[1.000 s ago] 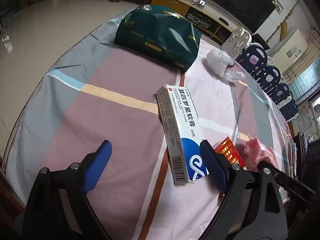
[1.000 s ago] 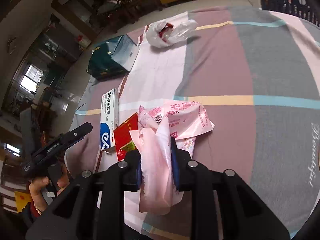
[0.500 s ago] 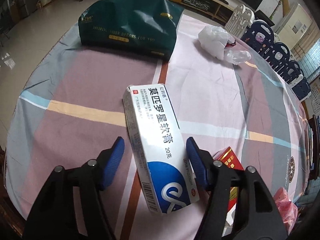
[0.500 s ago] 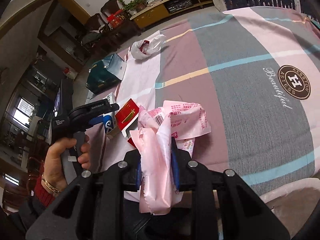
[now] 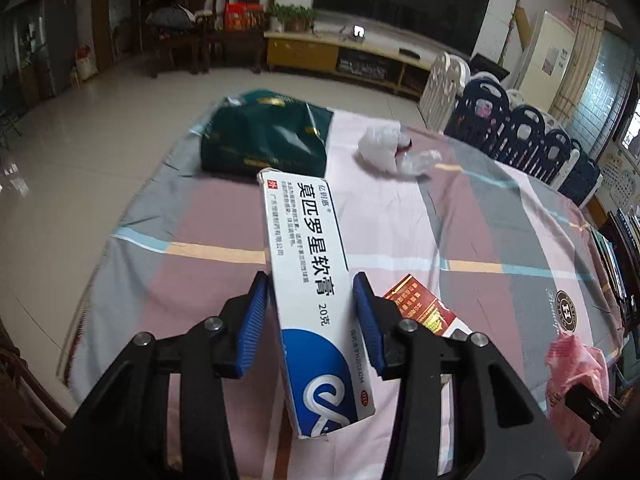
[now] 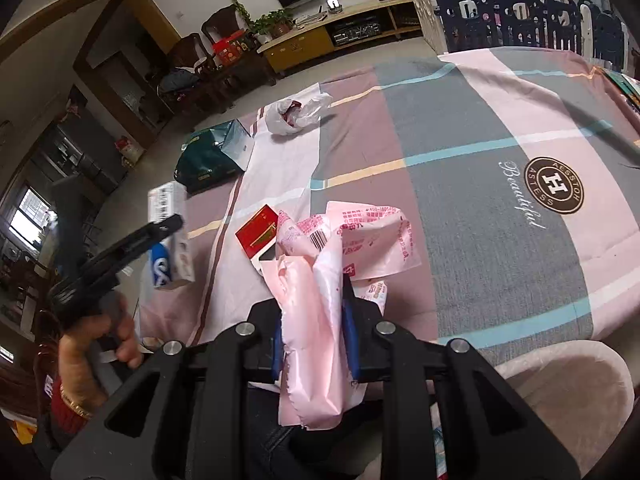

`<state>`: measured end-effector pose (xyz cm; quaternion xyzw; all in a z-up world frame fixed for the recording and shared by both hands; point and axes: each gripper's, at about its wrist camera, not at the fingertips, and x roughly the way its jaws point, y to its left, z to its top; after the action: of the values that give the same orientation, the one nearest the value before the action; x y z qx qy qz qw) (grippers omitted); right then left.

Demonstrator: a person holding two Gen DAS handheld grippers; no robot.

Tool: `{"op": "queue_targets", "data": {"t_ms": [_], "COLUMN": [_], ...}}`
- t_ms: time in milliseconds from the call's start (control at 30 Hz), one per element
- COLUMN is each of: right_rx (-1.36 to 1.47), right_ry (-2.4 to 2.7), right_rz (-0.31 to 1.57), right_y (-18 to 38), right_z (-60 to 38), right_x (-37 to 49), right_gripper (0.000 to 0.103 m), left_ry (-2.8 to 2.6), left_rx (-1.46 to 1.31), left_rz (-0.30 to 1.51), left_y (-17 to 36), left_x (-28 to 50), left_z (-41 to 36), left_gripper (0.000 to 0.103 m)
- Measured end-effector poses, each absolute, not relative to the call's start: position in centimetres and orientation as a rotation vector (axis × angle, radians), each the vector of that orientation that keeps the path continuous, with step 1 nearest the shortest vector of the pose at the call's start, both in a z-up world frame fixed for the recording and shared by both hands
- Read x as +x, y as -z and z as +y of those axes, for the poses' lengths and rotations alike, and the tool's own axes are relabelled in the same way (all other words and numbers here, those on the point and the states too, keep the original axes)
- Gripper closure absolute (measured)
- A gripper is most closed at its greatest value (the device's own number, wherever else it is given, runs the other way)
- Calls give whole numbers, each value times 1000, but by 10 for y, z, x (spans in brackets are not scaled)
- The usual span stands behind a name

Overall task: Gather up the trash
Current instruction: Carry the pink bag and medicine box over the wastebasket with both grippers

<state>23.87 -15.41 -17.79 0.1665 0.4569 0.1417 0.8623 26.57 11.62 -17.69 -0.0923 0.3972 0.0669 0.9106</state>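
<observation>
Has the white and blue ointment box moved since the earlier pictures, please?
Yes. The ointment box has been lifted off the tablecloth; its far end now overlaps the green bag, with the left gripper's jaws, just closing, clamped on it.

Checked tablecloth (image 5: 500, 216), yellow TV cabinet (image 5: 304, 54), dark wooden chairs (image 5: 192, 8)

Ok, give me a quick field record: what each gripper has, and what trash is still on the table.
left gripper: jaws have just been closing, now shut on the white box, lifted off the cloth
right gripper: shut on the pink bag
still on table: red pack, white bag, green bag
</observation>
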Motion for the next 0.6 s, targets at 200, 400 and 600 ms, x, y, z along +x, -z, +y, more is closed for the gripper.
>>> {"op": "queue_targets", "data": {"t_ms": [200, 400, 600], "right_rx": [294, 226, 181], "right_ry": [-302, -286, -184], "right_rz": [952, 882, 885], "right_y": [169, 138, 131], "right_z": [-143, -143, -180], "right_x": [222, 197, 166], "right_gripper": [78, 78, 79], "left_ry": [-123, -76, 10], "left_rx": [-162, -154, -130], "left_rz": [801, 783, 769], "left_y": [155, 140, 127], "left_x": [198, 172, 153], "left_z": [113, 101, 75], "left_gripper": [59, 58, 58]}}
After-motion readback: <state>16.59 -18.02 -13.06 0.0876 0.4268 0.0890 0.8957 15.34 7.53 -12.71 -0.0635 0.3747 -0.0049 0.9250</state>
